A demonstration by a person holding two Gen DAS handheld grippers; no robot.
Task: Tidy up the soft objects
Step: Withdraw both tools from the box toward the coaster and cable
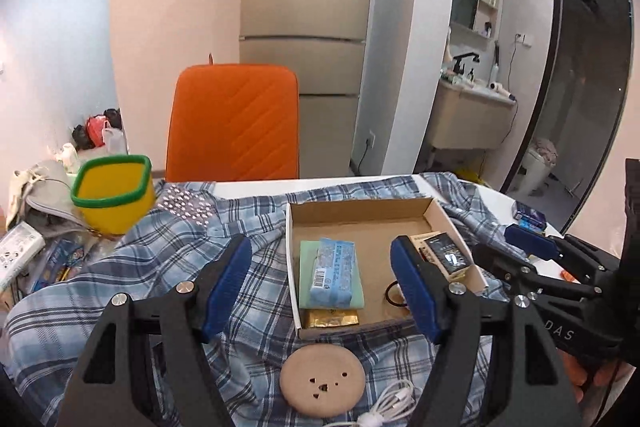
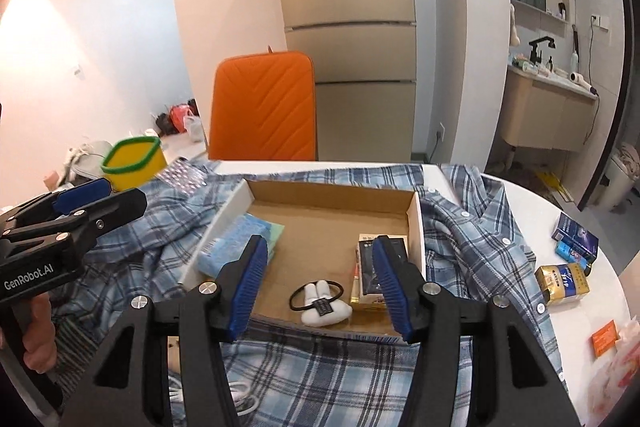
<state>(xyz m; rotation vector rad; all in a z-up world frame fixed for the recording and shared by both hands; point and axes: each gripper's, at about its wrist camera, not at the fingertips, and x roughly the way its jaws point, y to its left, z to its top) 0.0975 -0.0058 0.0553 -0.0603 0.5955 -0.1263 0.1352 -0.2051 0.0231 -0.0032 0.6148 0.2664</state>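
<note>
A blue plaid shirt [image 1: 120, 267] lies crumpled over the white table and shows in the right wrist view [image 2: 472, 239] too. An open cardboard box [image 1: 360, 215] sits on it, also in the right wrist view [image 2: 332, 199]. The box holds a blue tissue pack [image 1: 334, 273], a green pad under it, a gold packet [image 1: 330, 318], a dark small box [image 2: 378, 267] and a white bunny hair tie [image 2: 322, 303]. My left gripper [image 1: 320, 283] is open and empty above the box's near side. My right gripper [image 2: 318, 279] is open and empty above the hair tie.
A yellow tub with a green rim [image 1: 114, 193] stands at the left. A round beige disc [image 1: 322, 379] and a white cable [image 1: 394, 403] lie on the shirt near me. Small boxes [image 2: 574, 237] lie at the right table edge. An orange chair [image 1: 234, 123] stands behind.
</note>
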